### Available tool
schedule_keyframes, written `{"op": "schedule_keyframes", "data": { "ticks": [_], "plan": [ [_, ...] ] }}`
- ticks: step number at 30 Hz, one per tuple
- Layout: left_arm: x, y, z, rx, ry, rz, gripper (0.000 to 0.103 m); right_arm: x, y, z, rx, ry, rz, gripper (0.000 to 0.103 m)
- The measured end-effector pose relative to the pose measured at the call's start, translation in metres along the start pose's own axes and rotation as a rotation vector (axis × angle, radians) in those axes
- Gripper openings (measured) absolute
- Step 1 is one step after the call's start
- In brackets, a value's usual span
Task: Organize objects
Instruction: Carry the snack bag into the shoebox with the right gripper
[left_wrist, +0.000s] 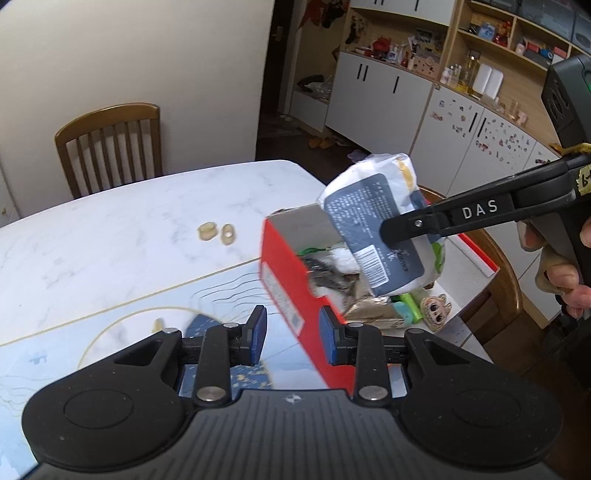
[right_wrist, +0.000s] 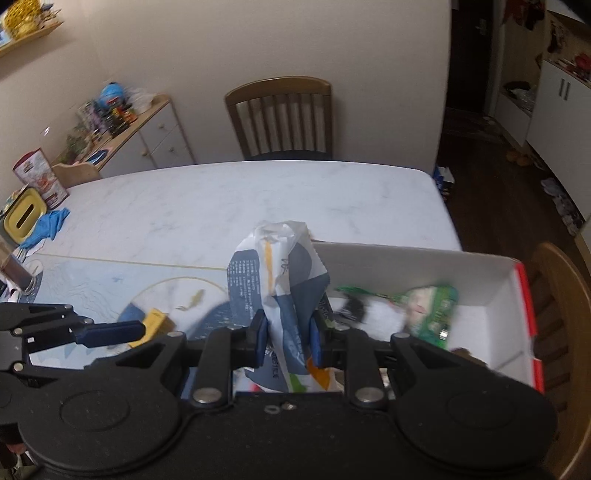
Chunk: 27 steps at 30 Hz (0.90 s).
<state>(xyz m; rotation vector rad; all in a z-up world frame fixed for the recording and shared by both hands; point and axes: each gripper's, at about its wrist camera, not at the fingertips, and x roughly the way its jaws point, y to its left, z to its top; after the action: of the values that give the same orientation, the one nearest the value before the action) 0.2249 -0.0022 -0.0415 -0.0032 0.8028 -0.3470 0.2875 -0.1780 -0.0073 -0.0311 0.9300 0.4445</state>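
"DAS" reads in white on the right gripper (left_wrist: 397, 230) arm; the packet's dark label print is too small to read. Right gripper clamps the white-and-navy snack packet (right_wrist: 286, 295), held above the red box (left_wrist: 284, 291). Left gripper (left_wrist: 293, 334) closed down, nothing between its blue pads.

White marble table (right_wrist: 258, 199), blue illustrated mat (left_wrist: 110, 332) on it, red open box (left_wrist: 291, 291), two small yellowish pieces (left_wrist: 217, 232), blue cloth (right_wrist: 48, 225)

Both grippers are matte black with blue pads (left_wrist: 258, 332) and silver screws; the right gripper (left_wrist: 397, 230) reads "DAS".
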Motion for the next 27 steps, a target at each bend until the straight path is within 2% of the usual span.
{"op": "schedule_keyframes", "data": {
  "ticks": [13,19,27],
  "plan": [
    [0.048,-0.059,0.028,0.055,0.042,-0.011,0.031,-0.025,-0.09,-0.024,0.072,-0.017,-0.061,0.021],
    [0.076,-0.077,0.04,0.074,0.065,-0.007,0.031,-0.02,-0.123,-0.033,0.101,0.008,-0.106,0.022],
    [0.12,-0.087,0.049,0.08,0.105,-0.001,0.031,-0.005,-0.148,-0.041,0.124,0.047,-0.097,0.022]
  ]
}}
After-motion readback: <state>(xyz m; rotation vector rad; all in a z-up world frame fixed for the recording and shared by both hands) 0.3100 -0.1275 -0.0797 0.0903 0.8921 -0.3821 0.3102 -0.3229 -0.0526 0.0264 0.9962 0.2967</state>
